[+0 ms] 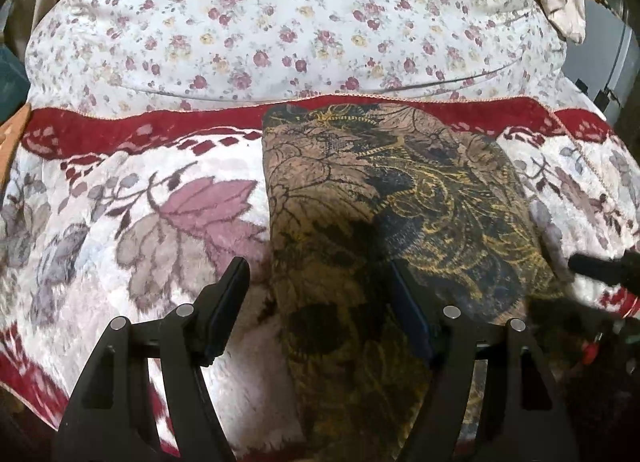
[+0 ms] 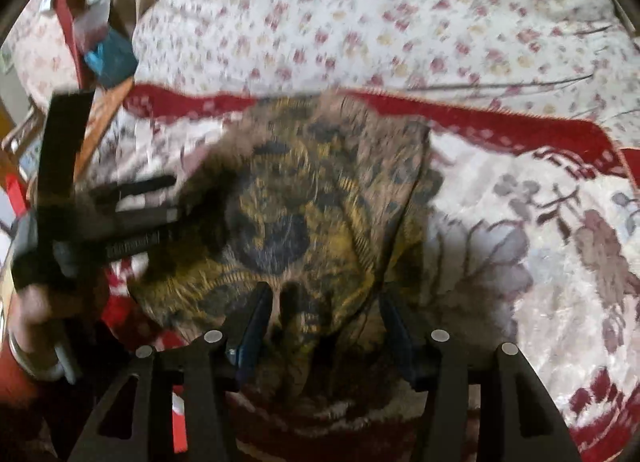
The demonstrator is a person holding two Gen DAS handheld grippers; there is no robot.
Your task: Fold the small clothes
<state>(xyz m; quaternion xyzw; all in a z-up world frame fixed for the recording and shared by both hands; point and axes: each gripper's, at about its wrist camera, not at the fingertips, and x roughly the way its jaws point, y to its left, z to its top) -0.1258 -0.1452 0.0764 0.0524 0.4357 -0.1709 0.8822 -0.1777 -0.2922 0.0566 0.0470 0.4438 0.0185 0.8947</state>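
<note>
A bed carries everything here: at the back lies a white sheet (image 1: pixel 280 21) printed with small pink and yellow flowers, and in front of it a thick blanket (image 1: pixel 140 201) with a red border and large mauve and grey leaf shapes on a pale ground. On the blanket lies the garment (image 1: pixel 400 201), a brown cloth with a black and gold pattern, folded into a long strip that runs from the red border toward the cameras; its left edge is straight and its far end meets the border. The left gripper (image 1: pixel 316 274) hovers over the near end of the garment with its jaws wide apart, one finger above the blanket just left of the cloth edge and the other above the cloth itself, with nothing held. The right gripper (image 2: pixel 324 298) is likewise spread open over the near part of the garment (image 2: pixel 312 201), gripping nothing. The right wrist view is blurred, and there the left gripper (image 2: pixel 160 213) appears at the left side of the cloth.
</note>
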